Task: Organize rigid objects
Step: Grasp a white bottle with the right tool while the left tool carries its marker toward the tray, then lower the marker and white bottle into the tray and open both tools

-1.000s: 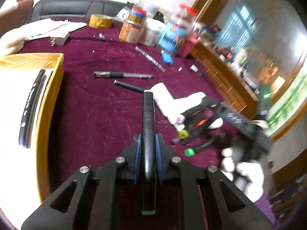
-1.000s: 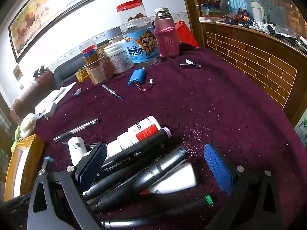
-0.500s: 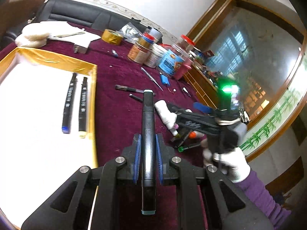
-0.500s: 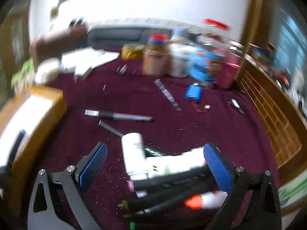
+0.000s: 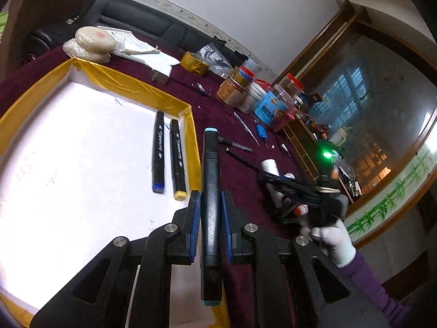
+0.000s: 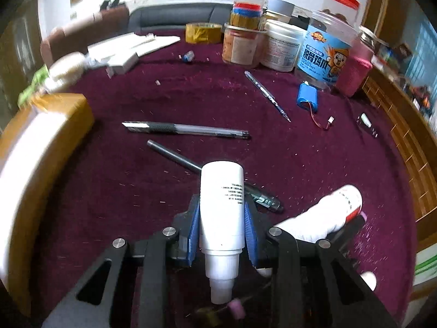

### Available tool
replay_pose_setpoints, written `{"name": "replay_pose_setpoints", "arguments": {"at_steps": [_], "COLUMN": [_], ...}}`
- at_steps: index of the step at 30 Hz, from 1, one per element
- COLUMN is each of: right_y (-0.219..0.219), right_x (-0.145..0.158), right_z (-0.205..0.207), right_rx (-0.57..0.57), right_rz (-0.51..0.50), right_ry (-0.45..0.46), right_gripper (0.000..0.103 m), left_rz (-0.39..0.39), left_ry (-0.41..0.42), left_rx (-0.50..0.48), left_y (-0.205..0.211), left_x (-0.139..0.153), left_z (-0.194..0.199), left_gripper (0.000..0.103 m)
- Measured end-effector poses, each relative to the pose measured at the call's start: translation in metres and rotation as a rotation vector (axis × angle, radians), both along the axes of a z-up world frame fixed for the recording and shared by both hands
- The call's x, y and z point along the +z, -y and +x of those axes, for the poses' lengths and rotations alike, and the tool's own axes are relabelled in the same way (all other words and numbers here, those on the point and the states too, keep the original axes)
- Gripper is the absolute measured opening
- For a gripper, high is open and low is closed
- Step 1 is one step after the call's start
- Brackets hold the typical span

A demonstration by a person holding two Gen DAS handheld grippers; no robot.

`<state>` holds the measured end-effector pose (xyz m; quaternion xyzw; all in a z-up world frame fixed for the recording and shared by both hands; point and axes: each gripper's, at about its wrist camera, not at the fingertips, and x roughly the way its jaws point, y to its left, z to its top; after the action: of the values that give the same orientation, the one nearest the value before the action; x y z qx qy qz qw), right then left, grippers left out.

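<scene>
My left gripper [image 5: 210, 205] is shut on a black marker [image 5: 210, 180] with light-blue ends, held above the right rim of the gold-edged white tray [image 5: 191, 131]. Two black markers [image 5: 168, 153] lie side by side in the tray. My right gripper [image 6: 221, 220] is shut on a white bottle [image 6: 221, 205], cap end toward the camera, just above the maroon cloth. In the left wrist view the right gripper [image 5: 275, 183] sits low at the right over the pile of markers and bottles. A second white bottle [image 6: 327, 213] lies to the right.
A clear gel pen [image 6: 185, 129], a thin grey rod [image 6: 174, 155], a dark pen [image 6: 262, 199], a slim pen [image 6: 267, 95] and a blue battery pack [image 6: 307, 95] lie on the cloth. Jars [image 6: 325, 46] and tape [image 6: 203, 32] stand at the back. The table's wooden edge [image 6: 409, 142] runs on the right.
My left gripper has carried the black marker left and up, toward the tray. My right gripper turned toward the white bottle and shut on it; it was open before.
</scene>
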<state>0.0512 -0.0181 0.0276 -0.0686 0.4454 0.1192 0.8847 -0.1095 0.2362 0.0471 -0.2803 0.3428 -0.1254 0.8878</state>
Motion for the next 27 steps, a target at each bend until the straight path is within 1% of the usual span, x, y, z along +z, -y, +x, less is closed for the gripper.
{"name": "replay_pose_setpoints", "arguments": {"at_steps": [4,7,8,11,14,18,20,24,27], "right_y": [0.002,-0.011,-0.020,-0.046,-0.079,-0.127,-0.147,-0.178,-0.187], "right_x": [0.032,0.050,0.055,0.062,0.059,0.042,0.029,0.008,0.001], "right_z": [-0.016,-0.022,-0.023,-0.022,-0.013,-0.002,0.005,0.019,0.024], "right_rx": [0.052,0.112,0.135,0.191,0.233,0.238,0.226,0.200,0.196], "right_rz": [0.206,0.321,0.365,0.460,0.531,0.538,0.528,0.480,0.459], "right_ry": [-0.030,-0.063,-0.081,-0.142,-0.222,-0.303,-0.342,-0.369,-0.375], "right_gripper": [0.026,0.026,0.026,0.026,0.026,0.026,0.027,0.026,0.027], "left_rz": [-0.007,-0.014,-0.003,0.044,0.054,0.073,0.069,0.050,0.044], "left_ry": [0.004,-0.013,-0.023,-0.044,-0.090,-0.141,-0.166,-0.204,-0.214], "left_rx": [0.021,0.049,0.058,0.085,0.100,0.115,0.122,0.137,0.146], "left_y": [-0.014,-0.032,-0.039,-0.050,-0.064,-0.075,-0.082,-0.090,-0.093], "left_x": [0.005,0.009,0.011,0.014,0.007,-0.007,-0.015,-0.027,-0.031], "left_z": [0.002,0.008,0.012,0.025,0.048,0.073,0.080,0.090,0.091], "left_gripper": [0.012,0.012,0.012,0.012,0.012,0.012,0.012,0.012,0.012]}}
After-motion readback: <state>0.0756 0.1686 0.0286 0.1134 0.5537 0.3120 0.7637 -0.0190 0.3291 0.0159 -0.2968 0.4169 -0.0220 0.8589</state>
